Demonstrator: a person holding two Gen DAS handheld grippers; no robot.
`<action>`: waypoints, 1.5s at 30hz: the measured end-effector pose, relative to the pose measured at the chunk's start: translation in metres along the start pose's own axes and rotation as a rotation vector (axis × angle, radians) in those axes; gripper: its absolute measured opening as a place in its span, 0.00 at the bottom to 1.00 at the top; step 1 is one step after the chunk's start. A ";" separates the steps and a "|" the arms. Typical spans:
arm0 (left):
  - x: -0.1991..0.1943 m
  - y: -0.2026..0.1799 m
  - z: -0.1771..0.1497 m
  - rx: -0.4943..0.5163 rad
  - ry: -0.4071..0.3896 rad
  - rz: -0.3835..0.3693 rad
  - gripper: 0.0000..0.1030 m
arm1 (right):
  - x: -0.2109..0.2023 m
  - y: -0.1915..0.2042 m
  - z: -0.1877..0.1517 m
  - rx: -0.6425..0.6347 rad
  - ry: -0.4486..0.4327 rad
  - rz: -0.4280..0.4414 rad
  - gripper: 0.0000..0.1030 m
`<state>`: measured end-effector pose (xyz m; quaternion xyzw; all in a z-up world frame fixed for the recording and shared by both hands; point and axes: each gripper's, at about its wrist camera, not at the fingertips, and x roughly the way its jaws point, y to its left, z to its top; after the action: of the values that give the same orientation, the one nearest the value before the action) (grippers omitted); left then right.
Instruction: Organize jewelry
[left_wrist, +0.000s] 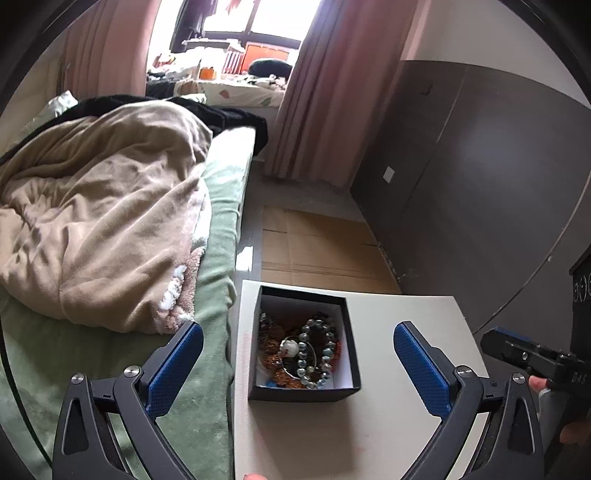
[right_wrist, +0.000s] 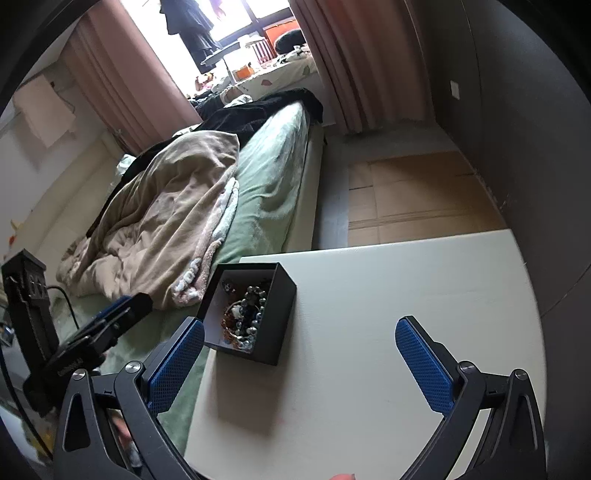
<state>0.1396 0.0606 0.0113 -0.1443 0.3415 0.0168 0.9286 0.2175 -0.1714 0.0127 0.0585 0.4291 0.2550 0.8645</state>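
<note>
A black open box (left_wrist: 351, 354) with a white lining stands on a small white table (left_wrist: 406, 325) beside the bed. It holds a tangle of jewelry: a grey-blue bead bracelet (left_wrist: 327, 350), a white bead and brown chains. My left gripper (left_wrist: 297, 332) is open and empty, held above the box, its jaws wide to either side. The box also shows in the right wrist view (right_wrist: 280, 317), at the table's left edge. My right gripper (right_wrist: 299, 328) is open and empty, above the table to the right of the box.
A bed (left_wrist: 218, 266) with a green sheet and a beige blanket (left_wrist: 99, 229) lies left of the table. Flattened cardboard (left_wrist: 317, 243) covers the floor beyond it. A dark wardrobe (left_wrist: 480, 177) stands on the right. Pink curtains (left_wrist: 325, 92) frame the window.
</note>
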 end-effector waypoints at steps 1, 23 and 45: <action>-0.003 -0.003 -0.001 0.010 -0.005 0.002 1.00 | -0.006 0.000 -0.001 -0.011 -0.008 -0.012 1.00; -0.082 -0.031 -0.026 0.120 -0.147 0.030 1.00 | -0.107 0.004 -0.033 -0.039 -0.170 -0.174 1.00; -0.099 -0.033 -0.026 0.127 -0.175 0.068 1.00 | -0.120 0.022 -0.041 -0.062 -0.185 -0.185 1.00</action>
<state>0.0512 0.0283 0.0644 -0.0715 0.2642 0.0392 0.9610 0.1171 -0.2158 0.0797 0.0153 0.3431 0.1811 0.9216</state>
